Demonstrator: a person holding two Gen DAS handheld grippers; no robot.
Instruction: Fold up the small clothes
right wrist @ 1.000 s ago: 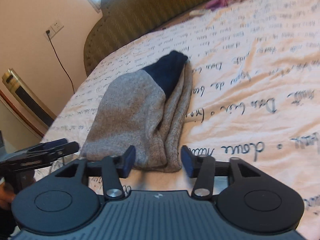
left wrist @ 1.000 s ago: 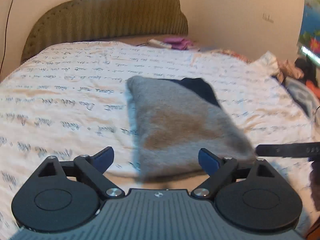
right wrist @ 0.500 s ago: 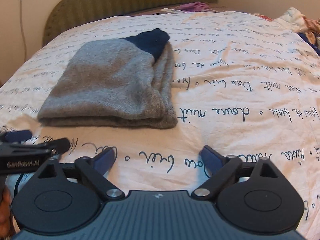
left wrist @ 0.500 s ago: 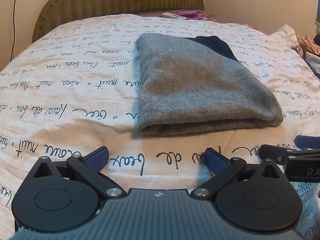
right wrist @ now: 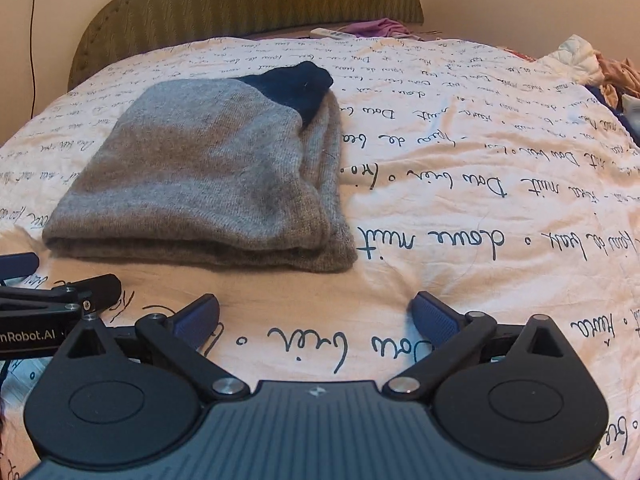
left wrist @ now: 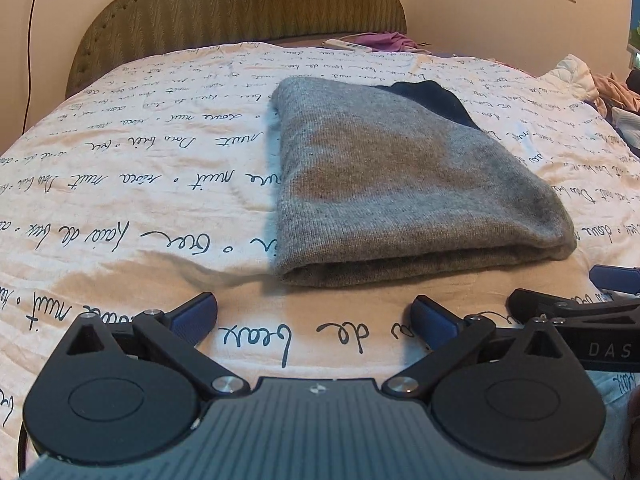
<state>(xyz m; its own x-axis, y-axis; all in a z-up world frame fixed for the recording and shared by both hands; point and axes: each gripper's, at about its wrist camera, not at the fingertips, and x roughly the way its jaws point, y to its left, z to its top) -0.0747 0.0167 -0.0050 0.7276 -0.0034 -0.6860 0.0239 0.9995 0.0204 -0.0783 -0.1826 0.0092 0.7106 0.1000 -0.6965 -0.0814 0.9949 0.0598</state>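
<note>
Sweater (left wrist: 392, 184), grey with a dark blue part at its far end, lies folded into a thick flat bundle on the bed (left wrist: 120, 184), in the middle of the left wrist view and left of centre in the right wrist view (right wrist: 208, 176). The bed's cover is pale with lines of black handwriting print. Behind it, at the top of the frame, stands an olive headboard (left wrist: 240, 4); near it lie a white remote (left wrist: 346, 45) and a purple cloth (left wrist: 390, 41). A heap of clothes (right wrist: 608, 76) sits at the right edge. Open cover stretches left and right of the sweater and in front of it.

The left gripper (left wrist: 314, 318) has just been opening and stands wide with nothing between its jaws, the sweater's near fold just beyond it. The right gripper (right wrist: 316, 320) has likewise just spread wide and empty; the sweater lies up and left of it.
</note>
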